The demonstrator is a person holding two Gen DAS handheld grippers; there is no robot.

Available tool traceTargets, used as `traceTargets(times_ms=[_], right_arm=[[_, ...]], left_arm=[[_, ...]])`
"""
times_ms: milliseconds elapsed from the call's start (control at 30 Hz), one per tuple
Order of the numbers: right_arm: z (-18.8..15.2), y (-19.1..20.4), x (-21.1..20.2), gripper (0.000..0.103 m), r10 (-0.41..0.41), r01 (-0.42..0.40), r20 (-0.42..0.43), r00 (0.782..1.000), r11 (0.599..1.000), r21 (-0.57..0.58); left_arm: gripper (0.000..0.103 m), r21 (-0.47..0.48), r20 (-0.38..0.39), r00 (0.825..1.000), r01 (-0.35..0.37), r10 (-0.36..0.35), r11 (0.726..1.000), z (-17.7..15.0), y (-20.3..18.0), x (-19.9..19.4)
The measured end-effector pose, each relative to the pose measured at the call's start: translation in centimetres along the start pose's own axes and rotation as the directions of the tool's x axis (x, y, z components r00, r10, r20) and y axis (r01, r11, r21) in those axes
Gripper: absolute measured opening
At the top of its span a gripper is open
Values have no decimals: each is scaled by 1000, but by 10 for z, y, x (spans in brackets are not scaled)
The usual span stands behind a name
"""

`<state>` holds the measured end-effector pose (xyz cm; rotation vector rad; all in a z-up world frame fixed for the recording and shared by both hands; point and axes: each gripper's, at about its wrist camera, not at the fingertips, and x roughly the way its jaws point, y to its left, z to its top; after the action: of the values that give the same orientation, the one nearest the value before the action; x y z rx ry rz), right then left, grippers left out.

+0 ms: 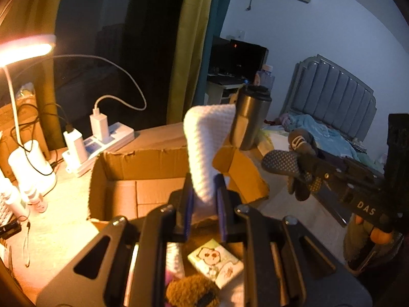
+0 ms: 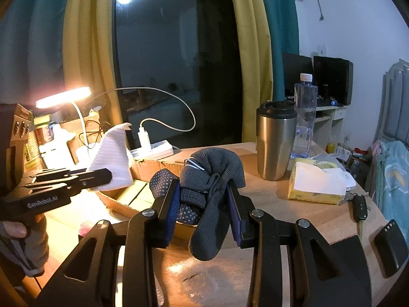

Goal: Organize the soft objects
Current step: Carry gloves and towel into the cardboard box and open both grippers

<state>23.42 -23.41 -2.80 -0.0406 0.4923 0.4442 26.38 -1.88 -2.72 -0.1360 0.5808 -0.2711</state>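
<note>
Hanging over the cardboard box [image 1: 143, 179], the left gripper [image 1: 203, 199] is clamped on a white waffle-weave cloth [image 1: 207, 148], and that cloth stands almost upright out of the pads, its long axis rising away from the box floor and its free end curling toward the steel tumbler [image 1: 249, 120] behind the box's far right corner. What the coming move turns on, as I judge it, is simply that the box lies straight below and a little ahead of this gripper, its open mouth facing up, so the cloth only needs to go down along its own length. The right gripper [image 2: 202, 204] is off to the right of the box, outside its folded-out flap, and is squeezed on a bundle of grey socks [image 2: 212, 179], dotted soles showing; the bundle's long axis runs roughly up and down, one toe drooping below the pads and the bulk bulging above them toward the tumbler. Of the two, the left one is plainly nearer the box opening. From the right-hand camera the white cloth [image 2: 111, 158] shows above the box's near left part, though the lamp glare there makes it hard to say how high it hangs over the box floor. Nothing soft that I can see lies inside the box yet
</note>
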Motion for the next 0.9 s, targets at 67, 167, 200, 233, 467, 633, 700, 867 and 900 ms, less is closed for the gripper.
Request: traceTargets(times_ms=[67, 167, 200, 233, 467, 633, 700, 867, 900], right_arm=[[2, -1, 7, 37, 0, 0, -9, 1000, 1000, 2], [3, -1, 17, 37, 6, -6, -19, 1000, 1000, 0], [4, -1, 22, 37, 10, -10, -25, 1000, 1000, -2], [5, 0, 26, 37, 12, -13, -29, 999, 1000, -3], [3, 2, 59, 38, 38, -38, -83, 996, 999, 0], [-4, 3, 78, 38, 50, -48, -124, 991, 999, 16], [-5, 3, 84, 44, 56, -53, -143, 988, 998, 23], [-6, 6, 88, 57, 51, -49, -163, 985, 999, 12], [-6, 7, 88, 57, 47, -47, -163, 985, 999, 10]], left_arm=[[16, -3, -9, 1000, 0, 0, 1000, 1, 1, 11], [16, -6, -19, 1000, -3, 3, 1000, 1, 3, 24], [16, -7, -25, 1000, -4, 4, 1000, 0, 4, 28], [16, -10, -33, 999, -5, 4, 1000, -1, 5, 33], [17, -26, -94, 996, -1, -1, 1000, -6, 12, 62], [18, -47, -137, 991, -6, -1, 999, -12, 19, 77], [19, -55, -154, 988, -8, -1, 998, -14, 20, 81], [28, -61, -180, 984, -15, 4, 998, -15, 21, 87], [30, -60, -182, 983, -18, 7, 998, -15, 20, 86]])
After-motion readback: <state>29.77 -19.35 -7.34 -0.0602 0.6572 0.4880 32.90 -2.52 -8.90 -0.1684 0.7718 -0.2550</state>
